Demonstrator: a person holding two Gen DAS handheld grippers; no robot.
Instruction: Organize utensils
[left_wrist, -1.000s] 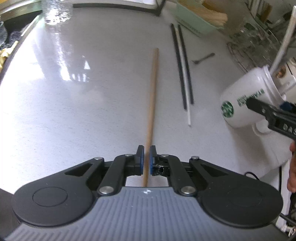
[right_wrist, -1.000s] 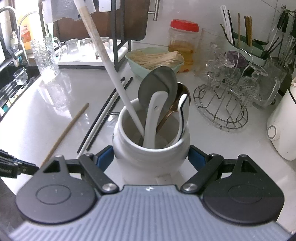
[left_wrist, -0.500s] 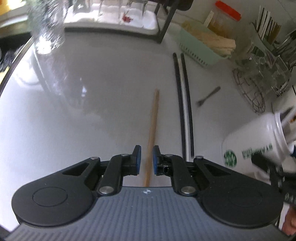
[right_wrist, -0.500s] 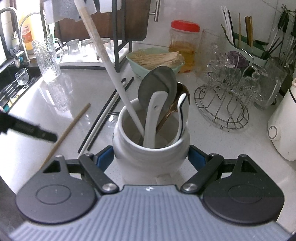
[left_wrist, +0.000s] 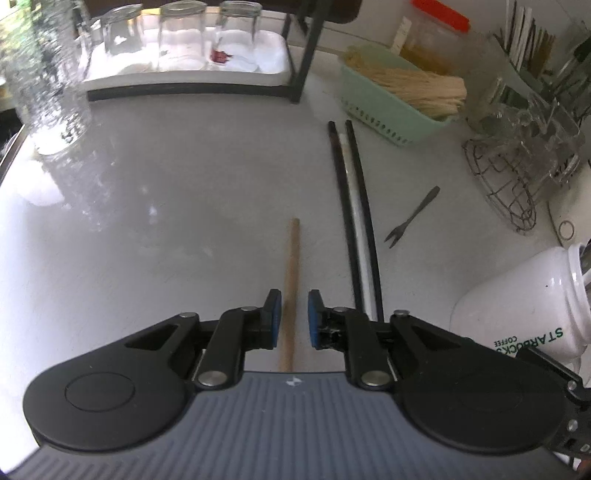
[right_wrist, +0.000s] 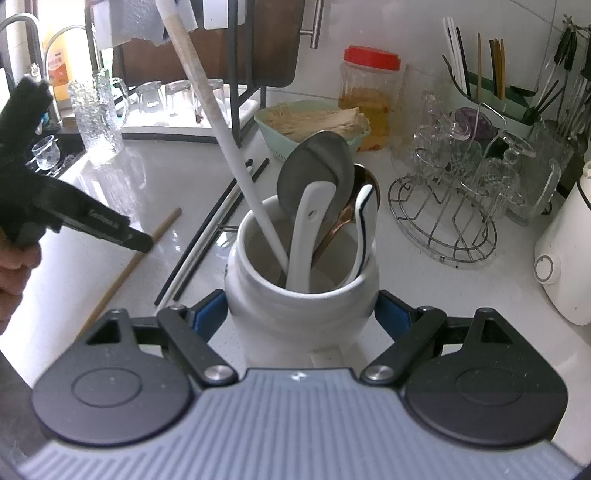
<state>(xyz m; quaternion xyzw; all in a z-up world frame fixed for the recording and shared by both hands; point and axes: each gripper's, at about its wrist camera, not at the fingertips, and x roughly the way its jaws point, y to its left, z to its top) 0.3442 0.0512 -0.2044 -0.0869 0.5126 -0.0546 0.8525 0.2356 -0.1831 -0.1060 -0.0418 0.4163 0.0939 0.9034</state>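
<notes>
Since a second ago, the left hand-held gripper (left_wrist: 294, 314) has let go of the wooden chopstick (left_wrist: 290, 284).
Jaws narrow and opening; chopstick lies lengthwise between them on the worktop (left_wrist: 166, 221), lower centre. Right hand-held gripper (right_wrist: 301, 314) clamps the white jar (right_wrist: 301, 299).

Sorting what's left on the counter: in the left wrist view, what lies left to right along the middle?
Wooden chopstick → black and white chopsticks → small fork → white Starbucks jar.
</notes>
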